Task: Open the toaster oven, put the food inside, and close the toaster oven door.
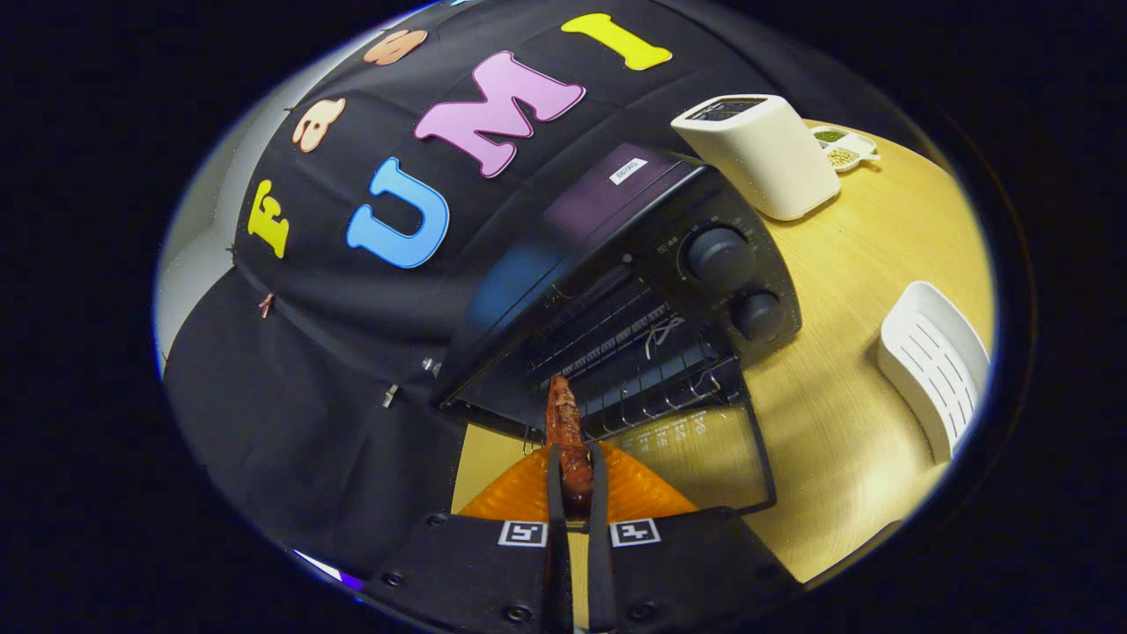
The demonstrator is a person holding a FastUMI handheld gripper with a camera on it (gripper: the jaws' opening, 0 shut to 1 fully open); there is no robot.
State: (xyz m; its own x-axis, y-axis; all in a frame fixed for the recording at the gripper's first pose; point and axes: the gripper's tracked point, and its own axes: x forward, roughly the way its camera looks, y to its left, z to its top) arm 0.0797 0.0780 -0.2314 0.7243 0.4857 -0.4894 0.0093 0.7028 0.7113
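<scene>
Sausage (568,436) clamped in hand-held gripper (577,480), tip at open toaster oven (616,291).

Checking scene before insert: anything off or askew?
Nothing stands out. Black toaster oven has its glass door dropped open; the gripper fingers pinch a reddish-brown food strip, tip at the wire rack.
</scene>
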